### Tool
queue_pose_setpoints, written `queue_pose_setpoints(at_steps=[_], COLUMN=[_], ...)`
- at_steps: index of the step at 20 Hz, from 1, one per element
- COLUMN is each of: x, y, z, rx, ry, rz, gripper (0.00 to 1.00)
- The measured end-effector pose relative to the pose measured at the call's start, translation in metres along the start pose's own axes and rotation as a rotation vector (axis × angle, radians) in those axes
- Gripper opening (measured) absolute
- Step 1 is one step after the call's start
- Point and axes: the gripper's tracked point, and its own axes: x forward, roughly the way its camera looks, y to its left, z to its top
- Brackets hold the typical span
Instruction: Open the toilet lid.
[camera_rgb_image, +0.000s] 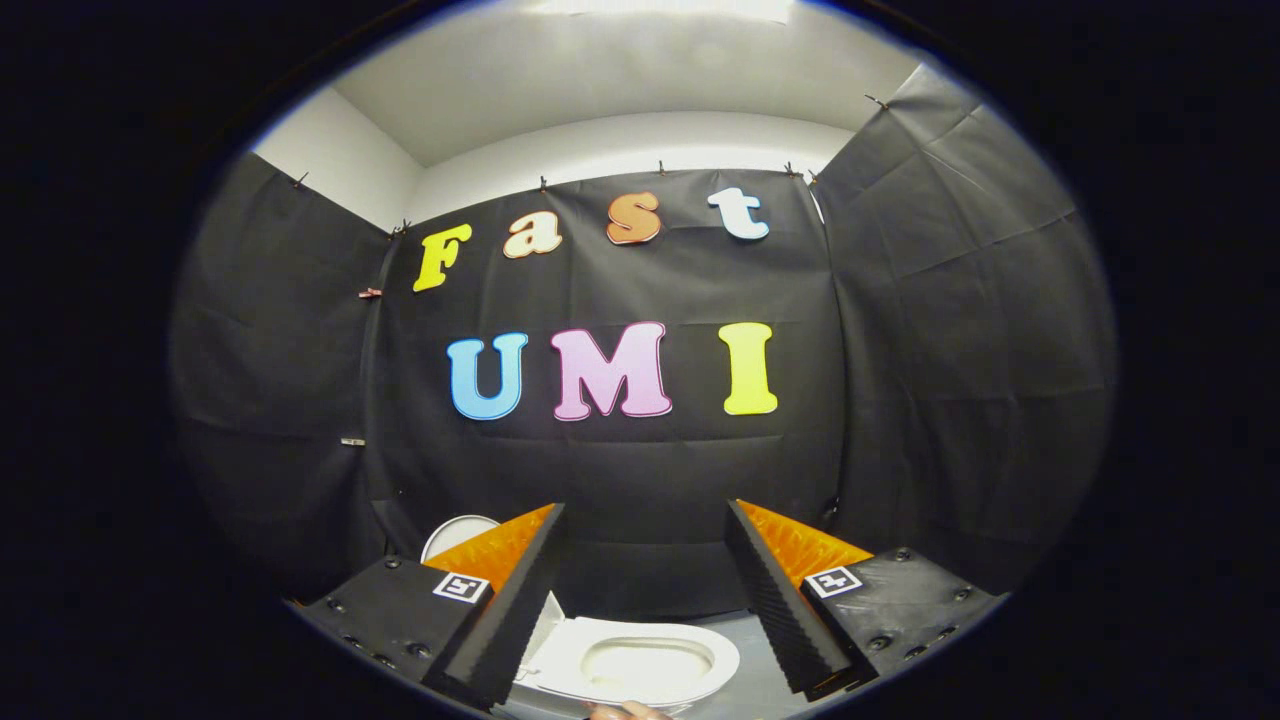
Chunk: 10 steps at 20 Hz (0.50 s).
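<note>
The toilet lid (458, 533) stands up behind the toilet seat (640, 665), so the bowl shows. The gripper (645, 600) hangs above the seat, fingers wide apart, holding nothing.

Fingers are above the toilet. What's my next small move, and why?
Probably just back away. The toilet seat and bowl opening lie uncovered below the gripper, whose fingers are open and empty. The white lid appears raised behind the left finger, so little seems left to lift.
</note>
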Motion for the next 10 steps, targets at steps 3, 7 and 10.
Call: queue_pose_setpoints(at_steps=[3,7,10], x=[-0.003,-0.010,-0.015], y=[0.004,0.011,0.013], z=[0.011,0.021,0.024], rx=[0.005,0.010,-0.002], ry=[-0.050,-0.113,-0.130], rz=[0.002,0.009,0.009], gripper=[0.99,0.98,0.98])
